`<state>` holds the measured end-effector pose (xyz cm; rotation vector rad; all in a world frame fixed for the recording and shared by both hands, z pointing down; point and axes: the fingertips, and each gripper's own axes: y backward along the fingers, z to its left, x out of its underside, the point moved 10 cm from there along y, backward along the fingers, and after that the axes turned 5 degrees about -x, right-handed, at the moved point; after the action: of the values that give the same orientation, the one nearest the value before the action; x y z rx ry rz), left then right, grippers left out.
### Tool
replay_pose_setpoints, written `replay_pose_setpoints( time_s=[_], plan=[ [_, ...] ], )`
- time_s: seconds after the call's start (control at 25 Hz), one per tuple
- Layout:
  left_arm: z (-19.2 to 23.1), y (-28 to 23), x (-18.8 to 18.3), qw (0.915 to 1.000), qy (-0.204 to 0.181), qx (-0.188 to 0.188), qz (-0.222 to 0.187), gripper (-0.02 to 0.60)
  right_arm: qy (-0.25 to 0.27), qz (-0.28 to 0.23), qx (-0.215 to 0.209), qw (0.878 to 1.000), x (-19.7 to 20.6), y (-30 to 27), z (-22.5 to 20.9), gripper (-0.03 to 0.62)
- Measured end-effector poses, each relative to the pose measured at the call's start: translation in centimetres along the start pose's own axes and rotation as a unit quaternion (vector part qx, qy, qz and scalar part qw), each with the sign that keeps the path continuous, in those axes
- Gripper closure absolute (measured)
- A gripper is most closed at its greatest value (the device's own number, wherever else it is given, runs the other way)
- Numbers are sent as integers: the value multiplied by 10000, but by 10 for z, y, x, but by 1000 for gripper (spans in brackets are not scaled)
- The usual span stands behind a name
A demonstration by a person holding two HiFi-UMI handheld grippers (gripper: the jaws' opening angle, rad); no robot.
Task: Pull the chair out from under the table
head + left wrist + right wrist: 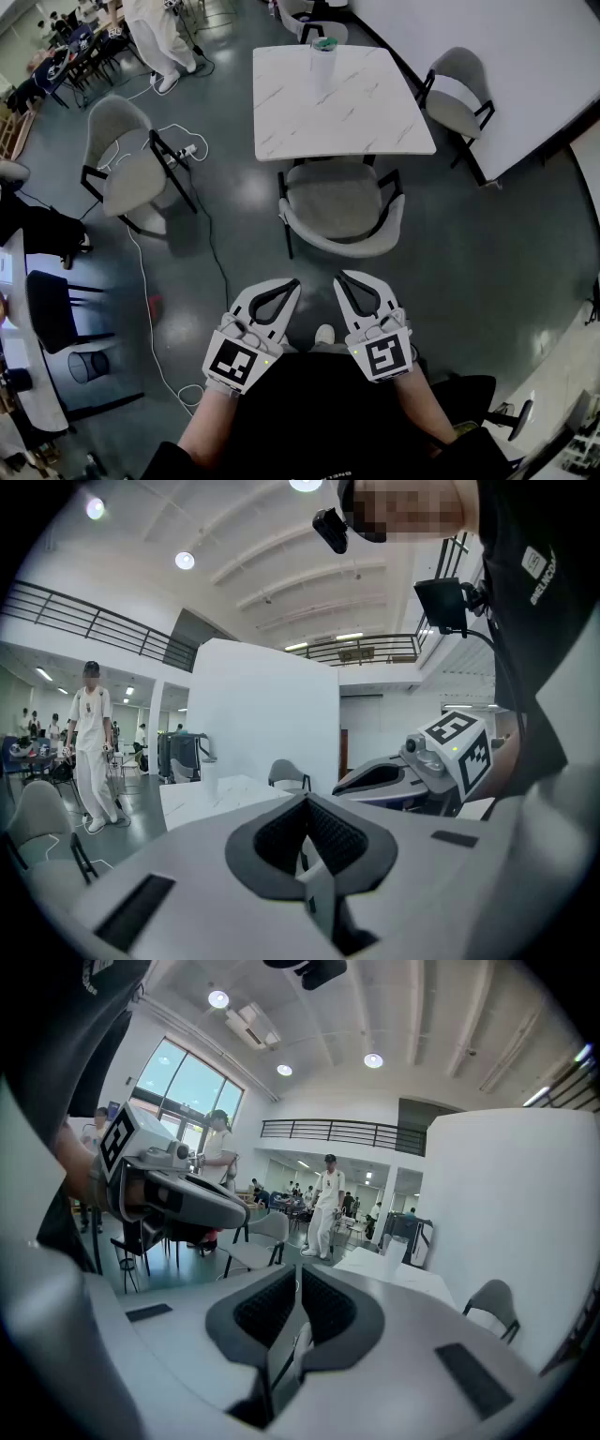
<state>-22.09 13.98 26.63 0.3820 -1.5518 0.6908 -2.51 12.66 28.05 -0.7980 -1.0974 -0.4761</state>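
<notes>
A grey upholstered chair (339, 206) with black legs stands pushed partly under the near edge of a white marble-topped table (366, 112). Both grippers hover close to my body, well short of the chair. My left gripper (292, 283) is shut and holds nothing. My right gripper (341, 277) is shut too, also with nothing in it. In the left gripper view the closed jaws fill the bottom, with the right gripper (349, 782) beside them and the table (211, 794) beyond. In the right gripper view the left gripper (242, 1215) shows at left and the table (412, 1277) ahead.
A second grey chair (131, 169) stands to the left with a white cable and power strip (187, 150) on the dark floor. Another chair (457, 94) sits right of the table. A roll-like white object (323, 58) stands on the table. A person in white (159, 37) stands far left.
</notes>
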Motion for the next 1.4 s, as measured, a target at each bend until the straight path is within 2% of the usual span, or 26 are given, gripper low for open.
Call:
replay_pose_setpoints(
  time_s=[0.16,0.64,1.0,1.2,1.4],
  plan=[
    [-5,-1,1,10000,10,31,11,576,105,35,0,9999,1,1,2,563],
    [-20,-4,1,10000,38,40,47,575,-16,-53,44,10000,8,18,-3,562],
    [-51,-34,0,9999,-8,-68,144,575,-154,-133,65,9998,32,42,-35,562],
    [-71,-50,1,9995,-140,-8,274,576,-245,-259,16,9994,44,53,-53,562],
    [-77,-63,4,9993,-90,-9,356,575,-387,-281,13,9989,56,53,-64,560]
  ],
)
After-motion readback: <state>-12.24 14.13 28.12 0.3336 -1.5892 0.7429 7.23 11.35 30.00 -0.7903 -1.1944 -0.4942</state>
